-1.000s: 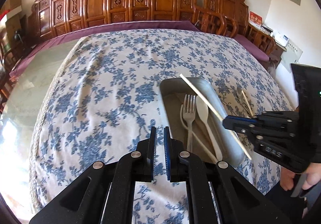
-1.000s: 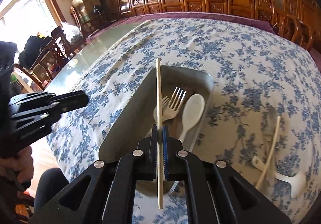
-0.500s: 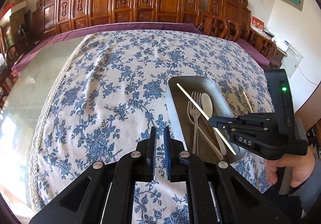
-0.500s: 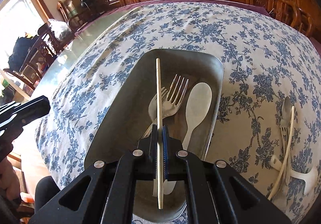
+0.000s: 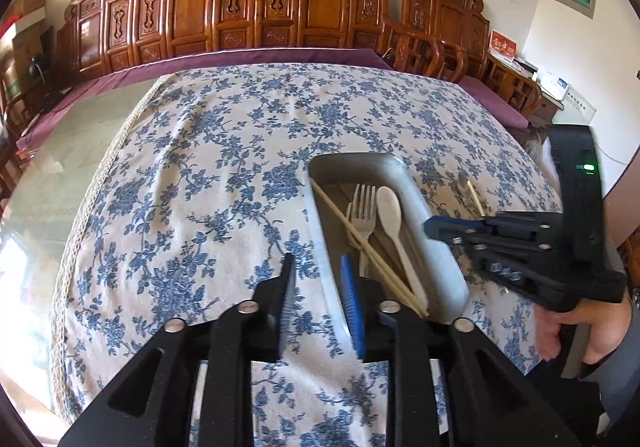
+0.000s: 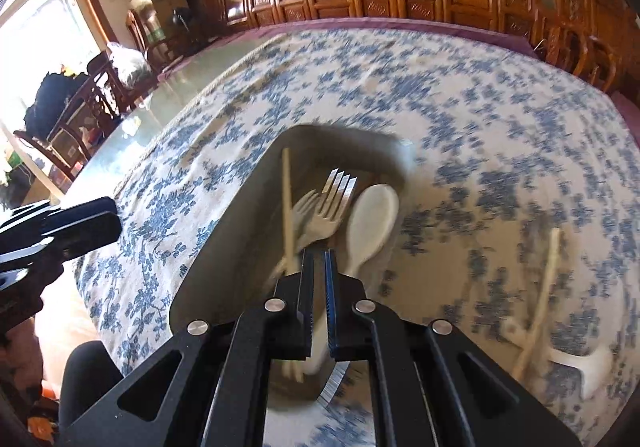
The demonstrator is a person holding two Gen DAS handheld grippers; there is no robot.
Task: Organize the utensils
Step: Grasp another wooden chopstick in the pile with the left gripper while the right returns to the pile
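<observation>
A grey metal tray [image 5: 404, 171] [image 6: 248, 191] sits on the flowered tablecloth. In it lie forks [image 5: 364, 207] [image 6: 332, 203], a white spoon [image 5: 390, 209] [image 6: 372, 219] and a pale chopstick [image 5: 340, 215] [image 6: 286, 199], with a second chopstick beside it. My left gripper [image 5: 320, 279] hovers over the tray's near-left rim; its jaws are opening with nothing between them. It also shows at the left edge [image 6: 108, 219]. My right gripper [image 6: 319, 259] [image 5: 436, 225] is shut and empty above the tray's near end.
Right of the tray on the cloth lie another chopstick [image 6: 540, 287] [image 5: 474, 193], a white utensil [image 6: 580, 363] and a metal spoon [image 5: 463, 187]. A hand [image 5: 580, 327] grips the right tool. Carved wooden chairs [image 5: 280, 7] line the far side. Bare glass tabletop [image 5: 60, 167] lies left.
The chopstick left my right gripper and now lies in the tray. The right gripper drew back toward the tray's right side. My left jaws parted from shut.
</observation>
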